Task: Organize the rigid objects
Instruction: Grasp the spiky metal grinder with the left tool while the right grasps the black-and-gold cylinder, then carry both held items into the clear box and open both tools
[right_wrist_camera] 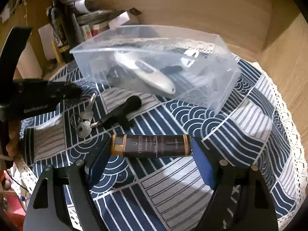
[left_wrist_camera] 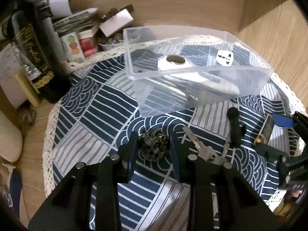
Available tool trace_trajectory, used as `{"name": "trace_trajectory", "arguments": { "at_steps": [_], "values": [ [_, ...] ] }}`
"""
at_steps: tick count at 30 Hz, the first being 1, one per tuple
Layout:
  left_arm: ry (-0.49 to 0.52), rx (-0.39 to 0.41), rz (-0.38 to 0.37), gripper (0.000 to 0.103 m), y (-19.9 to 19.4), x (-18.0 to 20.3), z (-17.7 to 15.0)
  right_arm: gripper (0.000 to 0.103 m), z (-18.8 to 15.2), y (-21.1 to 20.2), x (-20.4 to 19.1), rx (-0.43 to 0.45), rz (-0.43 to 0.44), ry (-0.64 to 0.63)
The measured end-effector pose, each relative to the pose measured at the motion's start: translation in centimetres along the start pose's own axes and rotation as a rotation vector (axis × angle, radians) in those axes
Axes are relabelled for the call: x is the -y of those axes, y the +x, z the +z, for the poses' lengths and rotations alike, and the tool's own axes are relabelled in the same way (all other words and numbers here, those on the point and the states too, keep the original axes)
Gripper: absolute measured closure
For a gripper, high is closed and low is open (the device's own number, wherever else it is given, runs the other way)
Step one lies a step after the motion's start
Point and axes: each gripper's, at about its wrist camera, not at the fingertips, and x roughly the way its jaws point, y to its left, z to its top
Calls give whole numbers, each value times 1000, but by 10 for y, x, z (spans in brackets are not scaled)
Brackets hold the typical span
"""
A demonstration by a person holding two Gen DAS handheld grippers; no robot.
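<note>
Item one: my left gripper (left_wrist_camera: 154, 150), black with blue pads, jaws spread on either side of a small round ornate dark-metal ball (left_wrist_camera: 153, 147) that lies on the cloth; the pads stand just beside it, and I cannot tell whether they touch it. Item two: my right gripper (right_wrist_camera: 152, 155), jaws wide apart and bracketing a dark brown cylindrical tube with gold bands and a "Certificate" label (right_wrist_camera: 152, 146), which lies crosswise on the cloth between the blue pads; whether the pads actually press its ends I cannot tell. Item three: a clear rectangular plastic storage box (left_wrist_camera: 134, 73) at the far side of the cloth, holding a silver oblong handheld device with a dark window (right_wrist_camera: 146, 72), a white plug adapter with socket holes (left_wrist_camera: 225, 57), and some dark items too blurred through the wall to identify. Item four: a bunch of silver keys on a ring (right_wrist_camera: 85, 119), lying near the tube and just beside a black plastic T-shaped piece with a rounded head (right_wrist_camera: 125, 113). All of this rests on a round navy-and-white wave-patterned tablecloth with lace edging (right_wrist_camera: 240, 134) over a wooden surface. Off the cloth, far left: a dark wine bottle with a gold-lettered label (left_wrist_camera: 32, 57) among stacked papers and small boxes (left_wrist_camera: 77, 21).
</note>
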Motion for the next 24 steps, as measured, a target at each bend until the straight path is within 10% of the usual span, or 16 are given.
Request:
{"name": "trace_trajectory", "arguments": {
  "at_steps": [24],
  "values": [
    [-34,258,27,71,-72,-1,72,23,113,-43,12,296,-46,11]
  ]
}}
